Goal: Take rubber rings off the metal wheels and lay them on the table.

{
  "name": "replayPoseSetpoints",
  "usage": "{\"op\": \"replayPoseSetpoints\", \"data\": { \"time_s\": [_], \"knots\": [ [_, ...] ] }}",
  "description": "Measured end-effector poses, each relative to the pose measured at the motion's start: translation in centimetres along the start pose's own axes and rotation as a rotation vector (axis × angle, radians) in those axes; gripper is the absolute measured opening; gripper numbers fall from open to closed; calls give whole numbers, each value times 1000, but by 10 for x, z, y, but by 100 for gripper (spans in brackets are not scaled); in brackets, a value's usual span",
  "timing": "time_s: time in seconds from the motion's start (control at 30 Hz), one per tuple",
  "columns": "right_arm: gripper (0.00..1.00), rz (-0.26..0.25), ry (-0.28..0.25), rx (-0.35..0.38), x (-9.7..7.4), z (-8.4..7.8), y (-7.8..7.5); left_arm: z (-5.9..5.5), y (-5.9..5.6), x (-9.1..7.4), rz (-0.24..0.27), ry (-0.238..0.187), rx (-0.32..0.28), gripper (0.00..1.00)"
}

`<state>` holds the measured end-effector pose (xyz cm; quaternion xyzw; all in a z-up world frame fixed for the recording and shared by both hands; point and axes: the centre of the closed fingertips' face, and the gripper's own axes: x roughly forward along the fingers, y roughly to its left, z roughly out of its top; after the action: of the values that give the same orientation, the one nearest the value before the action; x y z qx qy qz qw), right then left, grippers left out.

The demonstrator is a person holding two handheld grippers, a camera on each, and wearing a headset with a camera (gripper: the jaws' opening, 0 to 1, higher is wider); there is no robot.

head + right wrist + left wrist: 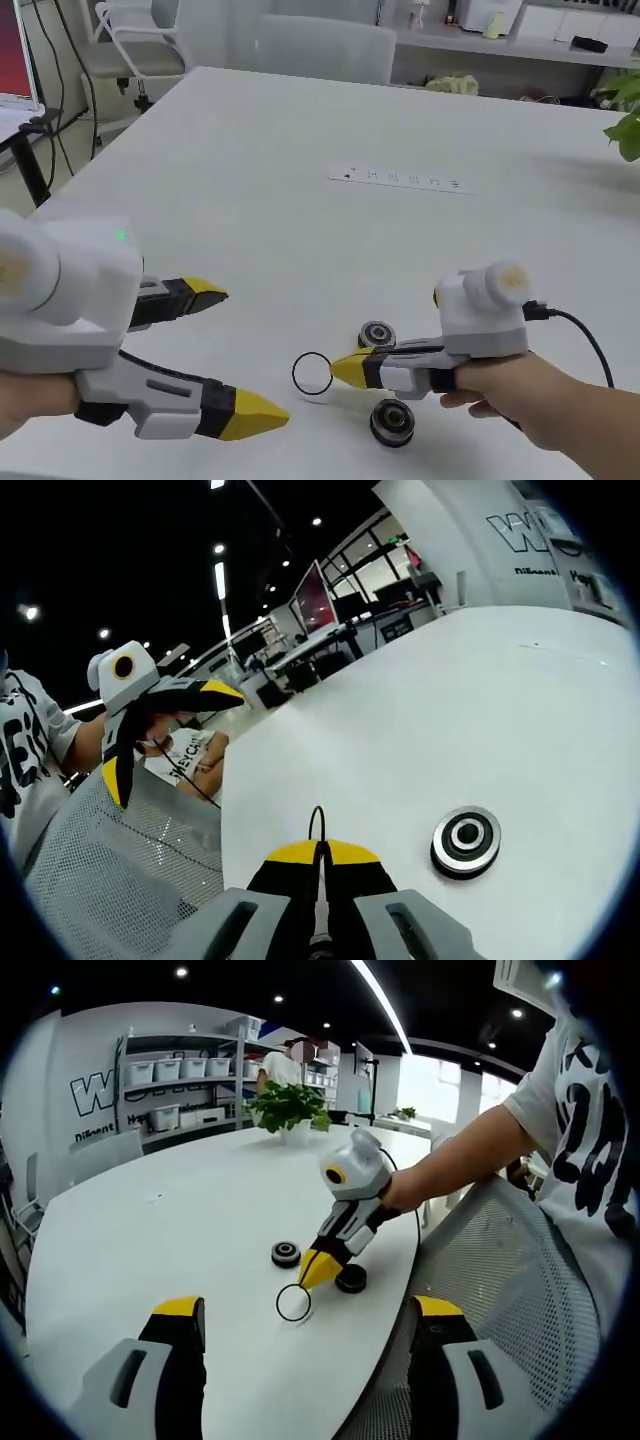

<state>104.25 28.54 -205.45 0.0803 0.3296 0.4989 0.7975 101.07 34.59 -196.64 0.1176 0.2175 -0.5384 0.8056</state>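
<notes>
One ring [312, 373] is off: a thin black loop, round and open, with its right side pinched in the closed tips of the right gripper [335, 368]. It sits close to the near edge of the white table [300, 200]; whether it touches the top cannot be told. Two small wheels lie flat just right of it, apart from each other. The far wheel [376, 335] shows a silver face inside a black rubber rim. The near wheel [392, 421], closest to the table's near edge, looks darker, also black-rimmed.
</notes>
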Motion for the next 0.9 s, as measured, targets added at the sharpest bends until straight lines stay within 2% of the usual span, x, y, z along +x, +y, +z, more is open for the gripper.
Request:
{"op": "replayPoseSetpoints", "data": {
  "time_s": [0.2, 0.63, 0.9],
  "knots": [
    [0, -18, 30, -34, 2, -7, -2, -1, 0, 1, -2, 2, -2, 82],
    [1, -35, 23, -55, -3, -5, -8, 1, -1, 4, -8, 5, -1, 82],
    [6, -29, -4, -58, -8, 4, -6, 2, -1, 5, -13, 5, 0, 81]
  ]
}}
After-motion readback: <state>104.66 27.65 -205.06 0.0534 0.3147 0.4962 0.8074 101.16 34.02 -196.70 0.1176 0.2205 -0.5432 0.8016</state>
